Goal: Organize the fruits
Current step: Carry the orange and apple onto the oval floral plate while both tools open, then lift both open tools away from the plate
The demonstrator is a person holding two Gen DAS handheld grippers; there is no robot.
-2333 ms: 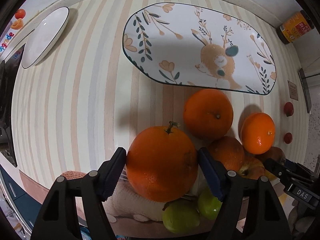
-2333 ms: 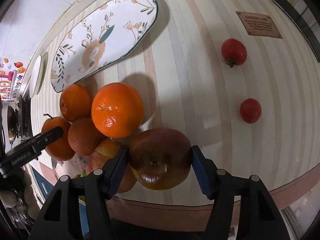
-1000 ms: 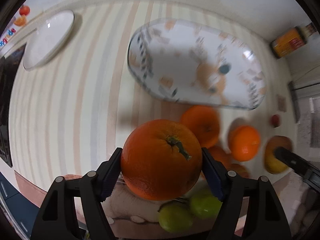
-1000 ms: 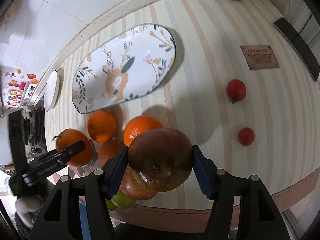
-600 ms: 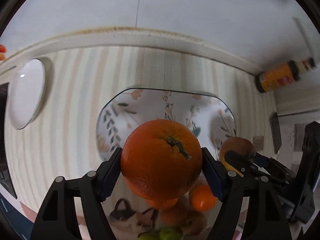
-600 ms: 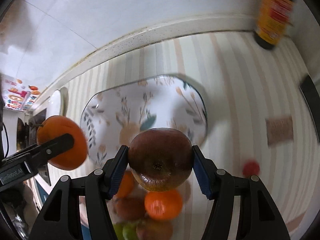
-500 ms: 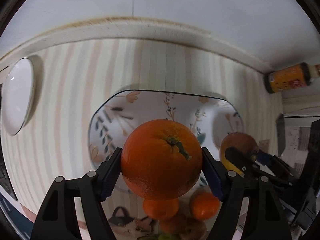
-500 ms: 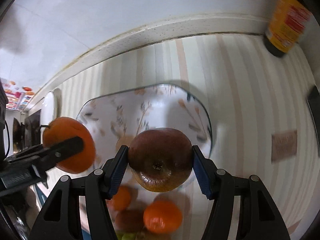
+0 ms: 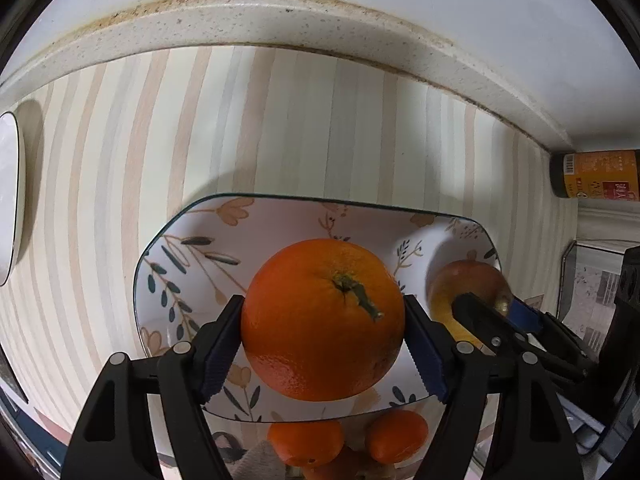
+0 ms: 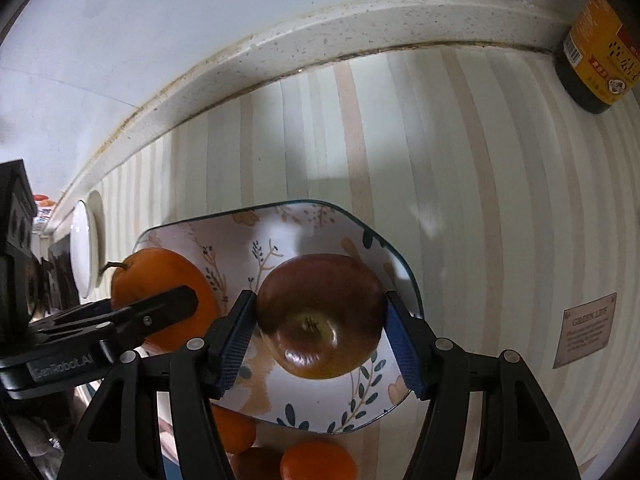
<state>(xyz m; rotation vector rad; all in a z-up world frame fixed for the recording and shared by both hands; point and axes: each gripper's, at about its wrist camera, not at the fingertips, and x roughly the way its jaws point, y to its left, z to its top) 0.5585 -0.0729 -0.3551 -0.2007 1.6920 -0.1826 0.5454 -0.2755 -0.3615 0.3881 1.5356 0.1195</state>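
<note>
The left claw [image 9: 323,328] is clamped on a big orange [image 9: 322,319], with one blue pad pressed on each side of it. The orange sits in the middle of the left wrist view, in front of the flowery plate [image 9: 192,248], and its green stem points to the lower right. The right claw [image 10: 320,330] is clamped on a dark red apple [image 10: 320,316], held in the middle of the right wrist view with its stem dimple facing the camera. The apple is in front of the right half of the same plate. The pictures do not show whether either fruit touches the plate. The plate lies on the striped bench [image 9: 280,120]. More small oranges [image 9: 306,442] peek out below the plate's near edge at the bottom of the frame. A dark bottle with a yellow label [image 10: 596,52] stands at the upper right, by the wall. A white dish [image 9: 10,204] lies at the left edge.
</note>
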